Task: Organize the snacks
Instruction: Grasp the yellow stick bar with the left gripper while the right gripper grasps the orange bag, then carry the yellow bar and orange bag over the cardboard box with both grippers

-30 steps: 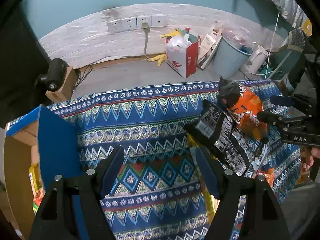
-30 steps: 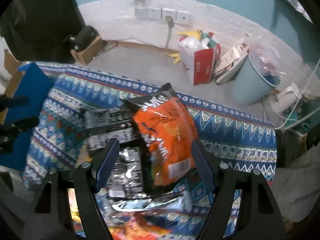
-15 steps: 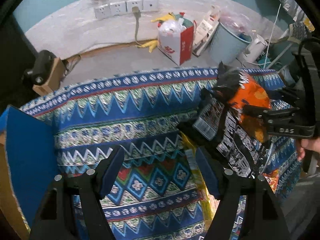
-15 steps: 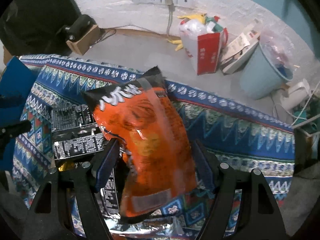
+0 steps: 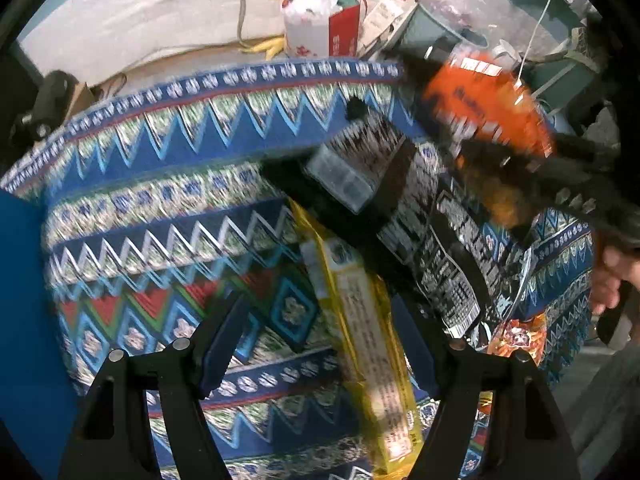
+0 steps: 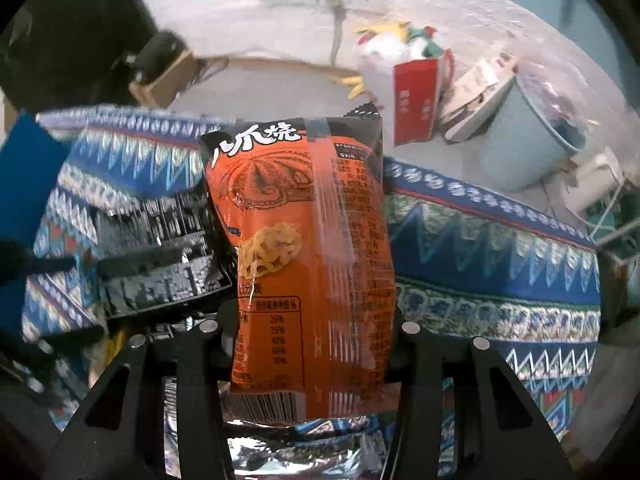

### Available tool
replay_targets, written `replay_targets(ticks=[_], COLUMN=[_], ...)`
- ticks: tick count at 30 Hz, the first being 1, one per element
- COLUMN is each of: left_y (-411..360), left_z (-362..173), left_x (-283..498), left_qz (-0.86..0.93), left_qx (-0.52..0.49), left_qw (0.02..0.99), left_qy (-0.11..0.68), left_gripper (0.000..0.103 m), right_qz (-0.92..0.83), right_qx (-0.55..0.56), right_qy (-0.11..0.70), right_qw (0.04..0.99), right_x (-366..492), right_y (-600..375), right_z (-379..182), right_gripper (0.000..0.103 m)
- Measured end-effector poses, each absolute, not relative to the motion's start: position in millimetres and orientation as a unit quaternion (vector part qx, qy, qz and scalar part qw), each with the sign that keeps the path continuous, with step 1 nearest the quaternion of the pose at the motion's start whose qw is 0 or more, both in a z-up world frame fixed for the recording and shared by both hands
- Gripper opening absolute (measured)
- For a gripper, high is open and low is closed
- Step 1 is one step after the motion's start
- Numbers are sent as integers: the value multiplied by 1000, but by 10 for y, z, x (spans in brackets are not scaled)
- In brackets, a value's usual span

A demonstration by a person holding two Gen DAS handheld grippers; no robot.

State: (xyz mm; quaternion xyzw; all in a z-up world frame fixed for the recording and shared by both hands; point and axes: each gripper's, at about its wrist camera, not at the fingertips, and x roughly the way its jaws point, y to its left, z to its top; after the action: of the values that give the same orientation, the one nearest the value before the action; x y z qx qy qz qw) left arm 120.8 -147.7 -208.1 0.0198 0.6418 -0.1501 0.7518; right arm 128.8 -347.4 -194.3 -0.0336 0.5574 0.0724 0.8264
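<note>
Though blurred leftward, right wrist shows orange snack bag (image 6: 308,264) clamped.

Patterned cloth (image 6: 500,264), light-blue bin (image 6: 524,144), red-and-white bag (image 6: 416,96).

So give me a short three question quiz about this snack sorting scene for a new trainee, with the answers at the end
1. True or false: the right gripper is closed on the orange snack bag.
2. Which snack lies between the fingers of the left gripper? A) the yellow snack bag B) a green tin C) a red bottle
3. Fill in: the snacks lie on a patterned ____.

Key:
1. True. The bag stands upright between the two fingers, lifted off the pile.
2. A. The left gripper is open and grips nothing; the yellow bag just lies on the cloth between its fingers.
3. Cloth, in blue zigzag bands.
</note>
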Motion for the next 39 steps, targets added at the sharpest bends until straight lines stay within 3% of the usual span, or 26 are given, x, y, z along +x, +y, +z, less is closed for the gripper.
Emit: replay_targets(ticks=[10,11,13,14,18,31,39], left_y=[-1716,-1736,-1801,-1818,-1767,-1151,-929], left_z=[-2315,-2322,-2317,-2315,-2289,-2126,-1757], left_x=[1001,964,886,866,757,563,589], left_qz=[-143,-145,-157,-161,-159,-106,-88], left_qx=[62,65,75,78,93,110,102], left_qw=[745,748,752,751,760,785,810], left_qy=[648,645,636,635,624,600,571], left_gripper=[74,71,55,40,31,29,29], right_qz=[41,41,40,39,36,48,65], right_qx=[9,11,15,15,21,10,2], right_qy=[530,529,527,525,517,502,487], right_qw=[847,848,849,850,855,864,871], right_x=[1022,995,934,929,866,788,740], right_y=[-3614,-3621,-3634,-3647,-3651,-3444,-3211], right_z=[-1670,-1658,-1623,-1612,-1538,-1366,-1195], right_gripper=[46,46,46,46,46,46,46])
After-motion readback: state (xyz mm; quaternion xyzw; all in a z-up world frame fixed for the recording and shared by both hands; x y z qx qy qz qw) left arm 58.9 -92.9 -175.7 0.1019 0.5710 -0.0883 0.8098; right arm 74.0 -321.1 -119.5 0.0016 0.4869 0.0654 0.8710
